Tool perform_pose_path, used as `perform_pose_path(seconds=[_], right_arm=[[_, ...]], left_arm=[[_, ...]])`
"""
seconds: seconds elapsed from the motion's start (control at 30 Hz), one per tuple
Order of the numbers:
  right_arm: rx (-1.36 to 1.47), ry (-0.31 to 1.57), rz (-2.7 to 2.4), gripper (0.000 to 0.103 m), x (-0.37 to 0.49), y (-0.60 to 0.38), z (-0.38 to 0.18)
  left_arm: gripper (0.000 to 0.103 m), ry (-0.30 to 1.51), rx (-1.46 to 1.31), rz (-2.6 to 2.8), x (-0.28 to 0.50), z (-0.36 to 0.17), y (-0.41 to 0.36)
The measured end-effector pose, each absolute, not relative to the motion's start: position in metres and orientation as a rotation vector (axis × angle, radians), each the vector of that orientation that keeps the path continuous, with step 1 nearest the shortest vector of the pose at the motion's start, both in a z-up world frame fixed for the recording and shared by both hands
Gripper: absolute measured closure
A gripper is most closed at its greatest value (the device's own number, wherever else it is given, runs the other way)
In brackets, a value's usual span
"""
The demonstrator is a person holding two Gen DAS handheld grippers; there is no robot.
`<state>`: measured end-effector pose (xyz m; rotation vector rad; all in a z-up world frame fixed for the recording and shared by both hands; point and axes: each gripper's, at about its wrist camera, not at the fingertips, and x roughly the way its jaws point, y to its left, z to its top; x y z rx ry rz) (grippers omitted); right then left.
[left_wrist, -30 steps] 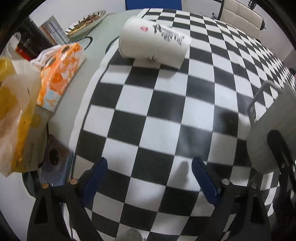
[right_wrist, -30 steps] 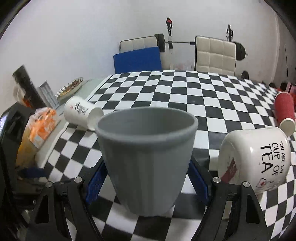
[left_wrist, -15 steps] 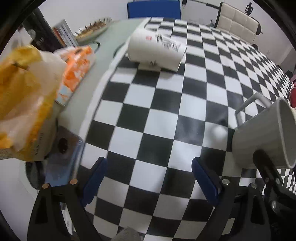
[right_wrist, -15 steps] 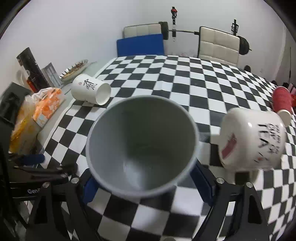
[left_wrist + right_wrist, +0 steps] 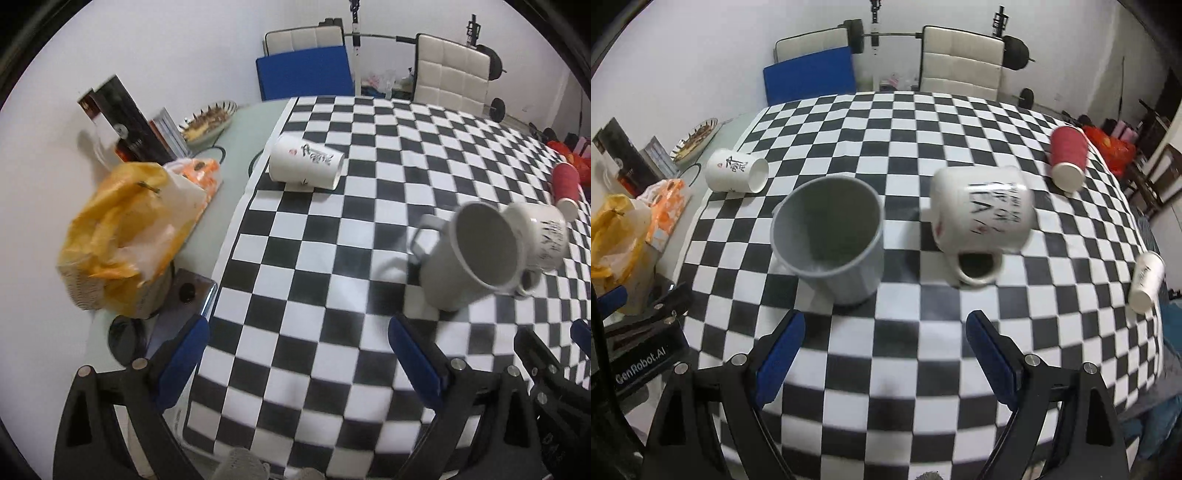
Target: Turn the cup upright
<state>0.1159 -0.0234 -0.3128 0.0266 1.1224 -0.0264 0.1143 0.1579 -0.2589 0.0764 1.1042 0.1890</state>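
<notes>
Now the grey cup point(image 5: 829, 236) stands upright on the checkered tablecloth point(image 5: 923, 350), mouth up, just beyond the right gripper point(image 5: 884, 347) — whose blue-padded fingers point(image 5: 781, 354) are spread wide with nothing between them. To the right of the cup a white printed mug point(image 5: 982, 218) lies on its side, handle toward the camera, close beside it. Farther right a red paper cup point(image 5: 1067, 157) lies tipped over, and a white paper cup point(image 5: 737, 170) lies on its side at the far left. The left gripper point(image 5: 299, 358) hovers over the cloth's near left part, jaws apart and empty. Beside it, off the cloth, sits a yellow plastic bag point(image 5: 122, 229).
</notes>
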Motion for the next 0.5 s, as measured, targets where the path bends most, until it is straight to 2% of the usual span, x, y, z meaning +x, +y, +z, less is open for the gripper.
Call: perform_pose_path(seconds=[0.5], right_arm=[[-0.019, 1.035, -0.036, 0.012, 0.011, -0.054, -0.172]], left_arm=[[0.003, 0.975, 0.051, 0.134, 0.006, -0.135, 0.133]])
